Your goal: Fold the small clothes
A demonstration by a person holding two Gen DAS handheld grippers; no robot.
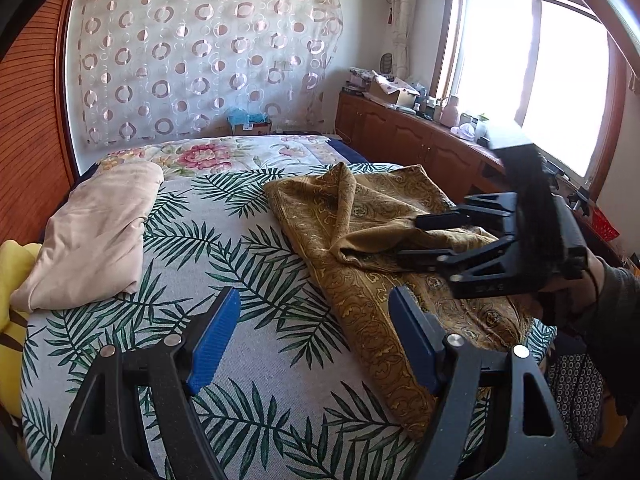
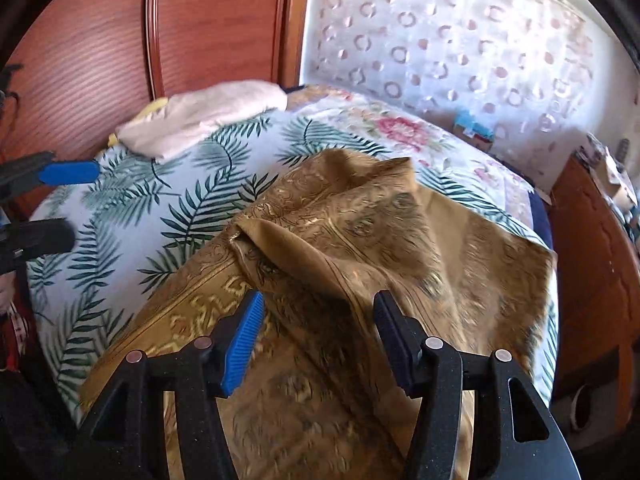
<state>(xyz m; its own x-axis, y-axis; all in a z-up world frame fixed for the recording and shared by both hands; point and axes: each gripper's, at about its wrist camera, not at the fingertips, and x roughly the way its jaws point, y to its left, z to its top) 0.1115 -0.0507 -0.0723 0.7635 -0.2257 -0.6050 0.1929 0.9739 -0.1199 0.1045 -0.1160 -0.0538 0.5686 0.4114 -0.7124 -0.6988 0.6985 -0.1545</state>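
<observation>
Gold cloth (image 2: 360,240) is lying rumpled on the bed (image 1: 248,344); both hand-held grippers, left (image 1: 316,336) and right (image 2: 320,340), are hanging spread, pinching nothing.

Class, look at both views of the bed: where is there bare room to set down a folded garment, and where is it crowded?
Free: the palm-leaf cover between the pale folded cloth and the golden patterned cloth. Also the floral strip beyond them. Crowded: the window side, where the golden cloth spreads under the right gripper.
</observation>
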